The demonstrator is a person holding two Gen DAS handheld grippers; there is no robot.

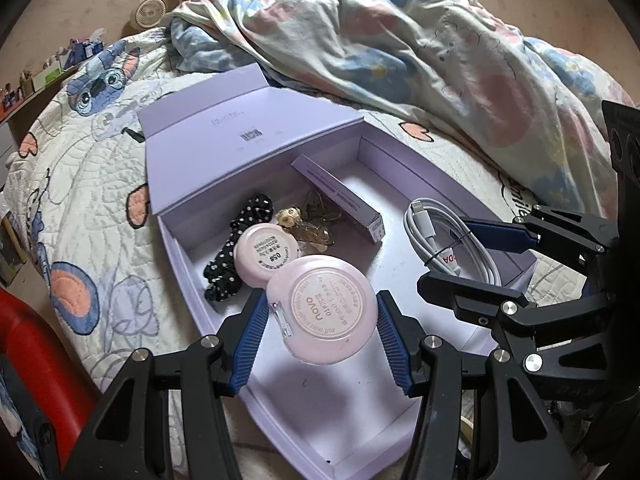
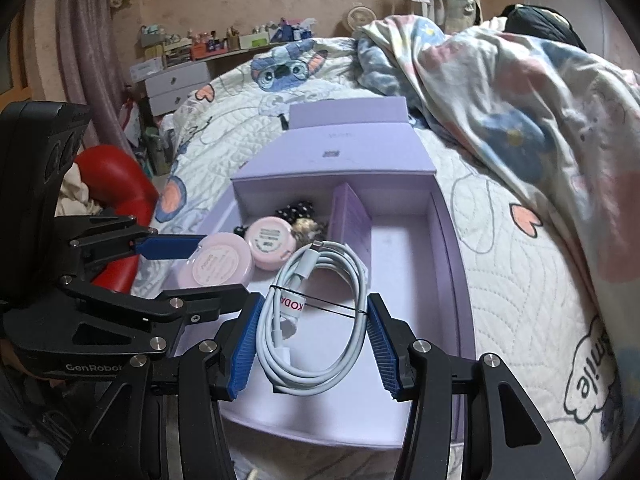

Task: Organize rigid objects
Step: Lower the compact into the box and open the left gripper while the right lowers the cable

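Note:
An open lilac box [image 1: 360, 400] lies on the bed. My left gripper [image 1: 322, 320] is shut on a round pink compact [image 1: 332, 304], label side up, held over the box's near half. My right gripper [image 2: 314, 344] is shut on a coiled white cable [image 2: 320, 368] bound with a black band, also over the box [image 2: 408, 240]. In the right wrist view the left gripper [image 2: 208, 270] with its compact [image 2: 218, 266] is at the left. In the left wrist view the right gripper [image 1: 464, 260] and cable [image 1: 440, 220] are at the right. A second pink compact [image 1: 266, 254] lies inside the box.
The box also holds a black dotted scrunchie [image 1: 224, 268], a slim purple carton [image 1: 340, 196] and some dried-flower pieces [image 1: 308, 220]. Its lid [image 1: 224, 132] stands open at the back. A crumpled duvet [image 1: 400, 52] lies behind, a red object [image 1: 36, 344] at the left.

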